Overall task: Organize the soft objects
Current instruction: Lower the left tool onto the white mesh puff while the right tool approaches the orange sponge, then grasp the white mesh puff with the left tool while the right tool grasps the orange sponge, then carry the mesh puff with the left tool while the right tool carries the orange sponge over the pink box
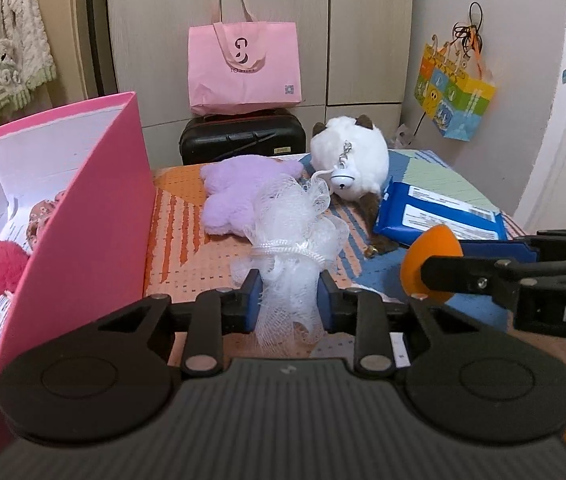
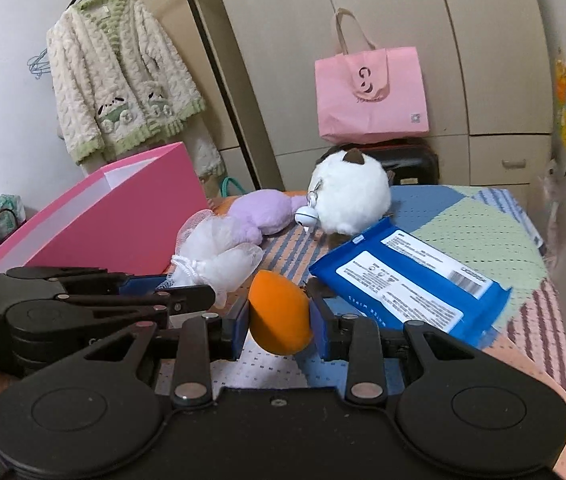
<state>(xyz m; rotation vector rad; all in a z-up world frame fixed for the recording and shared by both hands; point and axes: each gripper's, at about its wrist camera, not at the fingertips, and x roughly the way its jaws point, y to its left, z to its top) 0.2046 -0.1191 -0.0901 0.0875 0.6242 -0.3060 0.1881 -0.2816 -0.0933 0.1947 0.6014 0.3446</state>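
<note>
Only the left wrist view looks down into the pink box point(image 1: 83, 216), a smooth-walled cardboard carton with a white lining that already holds a fuzzy red pompom point(image 1: 1, 266) and a floral fabric piece point(image 1: 43, 216), while only the right wrist view shows the fluffy cream cardigan point(image 2: 123, 76) hanging behind that box. Right of the box on the knitted patchwork blanket point(image 2: 463, 220) lie a round white plush point(image 1: 349, 156), a flat lilac plush point(image 1: 239, 196) and a glossy blue wipes packet point(image 2: 403, 280). Nearest the box, the left gripper point(image 1: 289, 296) is clamped on a frothy white mesh bath pouf point(image 1: 291, 240), and the right gripper point(image 2: 279, 316) pinches a smooth orange egg-shaped sponge point(image 2: 279, 312).
</note>
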